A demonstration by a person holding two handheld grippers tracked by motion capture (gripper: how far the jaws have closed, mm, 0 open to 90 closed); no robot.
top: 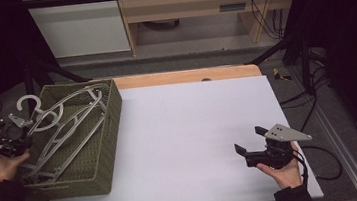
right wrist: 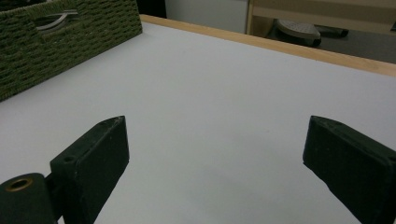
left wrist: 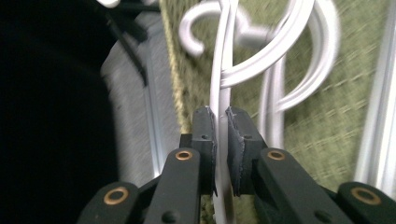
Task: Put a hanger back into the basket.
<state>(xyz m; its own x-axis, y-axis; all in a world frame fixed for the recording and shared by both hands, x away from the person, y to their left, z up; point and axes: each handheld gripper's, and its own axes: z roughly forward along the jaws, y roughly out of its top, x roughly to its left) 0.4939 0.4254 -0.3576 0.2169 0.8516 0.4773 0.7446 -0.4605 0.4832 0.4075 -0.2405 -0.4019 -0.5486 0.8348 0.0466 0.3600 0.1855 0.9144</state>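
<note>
The left gripper [left wrist: 221,122] clamps the thin rim of a pale grey plastic hanger [top: 63,125], curved-hooked and open-framed, lying across 1 olive woven basket [top: 106,153] at the table's left, while the right gripper [top: 251,140] rests wide open, empty.

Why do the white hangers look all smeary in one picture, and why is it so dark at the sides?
In the left gripper view the hangers are blurred, though the left gripper clamped on one looks sharp. In the high view the table is brightly lit while the edges fall into near black. The right gripper view is clear, its open right gripper casting faint shadows.
</note>
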